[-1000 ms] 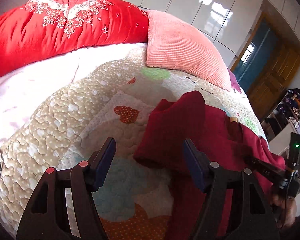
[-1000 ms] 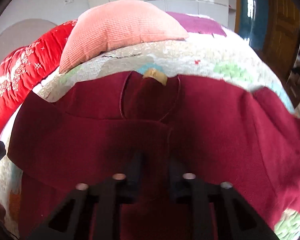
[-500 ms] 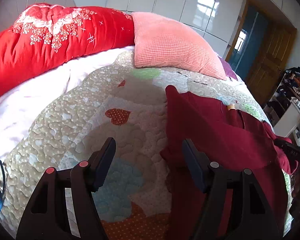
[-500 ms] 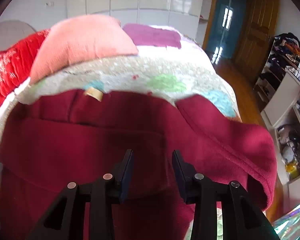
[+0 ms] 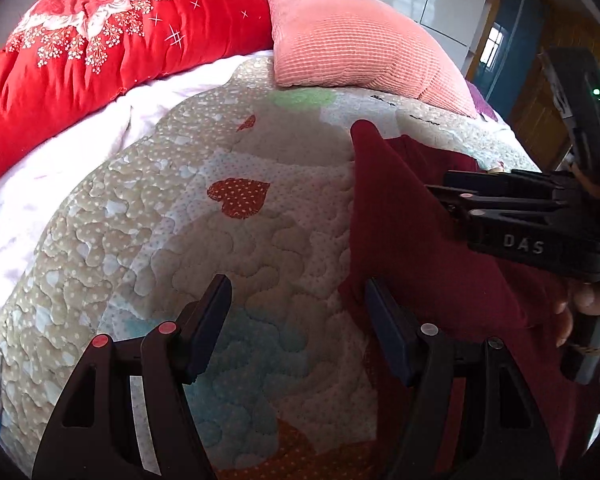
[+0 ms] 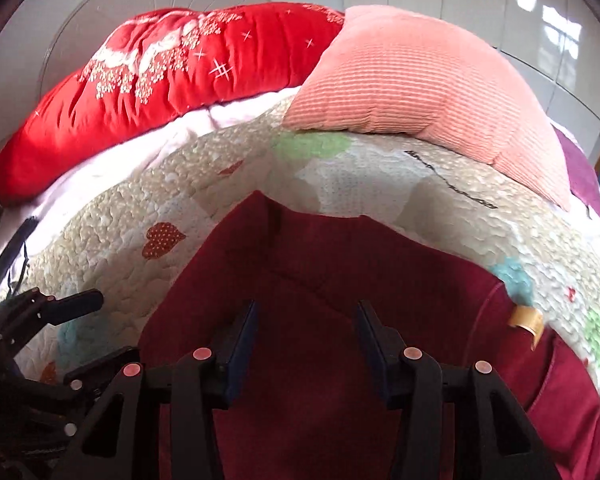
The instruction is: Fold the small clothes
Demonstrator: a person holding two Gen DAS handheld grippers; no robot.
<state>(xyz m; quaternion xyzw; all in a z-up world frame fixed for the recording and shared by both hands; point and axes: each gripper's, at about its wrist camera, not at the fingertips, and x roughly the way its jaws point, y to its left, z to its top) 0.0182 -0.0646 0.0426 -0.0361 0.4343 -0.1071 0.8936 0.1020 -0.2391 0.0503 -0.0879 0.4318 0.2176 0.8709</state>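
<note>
Two pairs of black tongs hover over a bed. The left gripper (image 5: 296,320) stands wide apart and empty above the quilt (image 5: 204,248), its right finger (image 5: 388,340) just beside the edge of a dark red garment (image 5: 416,248). The right gripper (image 6: 306,340) is also spread wide, holding nothing, directly above the same garment (image 6: 340,272), which lies folded and mostly flat on the quilt (image 6: 380,184). The cloth looks soft and fleecy, with a small tan label (image 6: 526,318) at its collar. The quilt is puffy and stitched, patterned with hearts. Beyond it sit a ribbed, coral pink pillow (image 6: 420,80) and a glossy red duvet (image 6: 172,72) with white flowers.
</note>
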